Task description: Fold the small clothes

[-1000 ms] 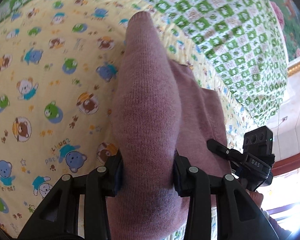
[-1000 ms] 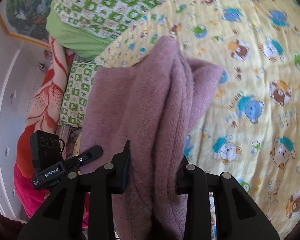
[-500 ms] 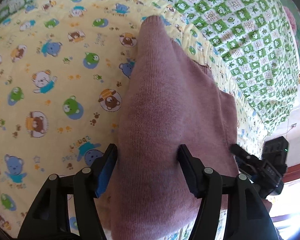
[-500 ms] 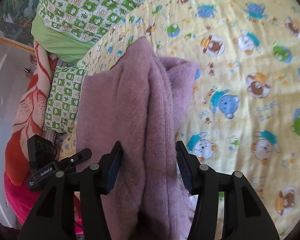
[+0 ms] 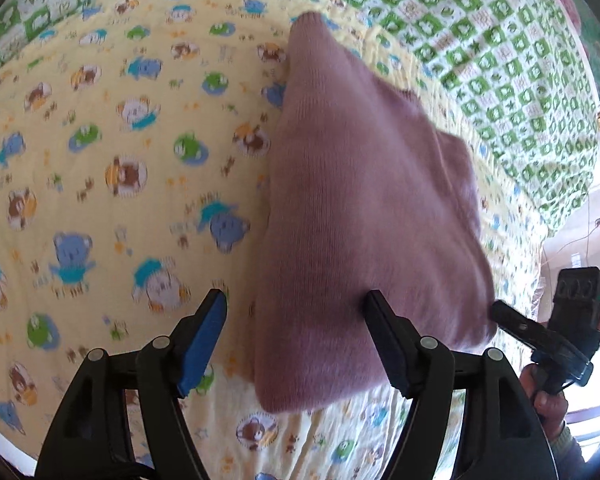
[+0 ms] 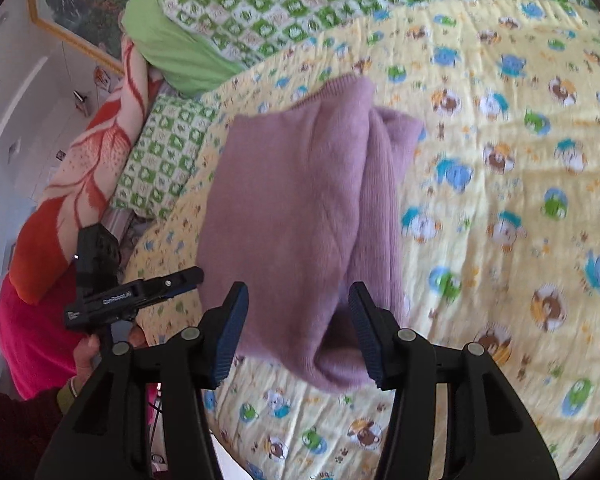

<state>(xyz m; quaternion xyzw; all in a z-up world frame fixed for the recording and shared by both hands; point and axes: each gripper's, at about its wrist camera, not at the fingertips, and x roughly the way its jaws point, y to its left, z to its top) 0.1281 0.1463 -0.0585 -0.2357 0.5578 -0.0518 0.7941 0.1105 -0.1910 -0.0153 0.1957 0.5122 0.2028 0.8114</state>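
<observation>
A folded mauve sweater (image 5: 364, 216) is seen lying on a yellow quilt (image 5: 100, 168) printed with cartoon bears and frogs, which is spread over a bed. The left claw (image 5: 296, 320) is held spread wide, its blue-padded fingers (image 5: 204, 340) standing apart on either side of the sweater's near edge; nothing is gripped. The right claw (image 6: 298, 312) is likewise released, its ribbed pads (image 6: 228, 328) flanking the near end of the sweater without pinching it. In the right wrist view, a thick roll-like fold (image 6: 380, 208) is shown along the sweater's right side, with a flatter panel to its left. A green checked blanket (image 6: 284, 4) is bunched along the far edge of the bed, and a red patterned blanket (image 6: 80, 168) is heaped at the bed's side. In each view the other claw is seen beside the sweater's edge, held in a hand (image 5: 548, 404). A framed painting (image 6: 84, 4) is visible on the wall.
</observation>
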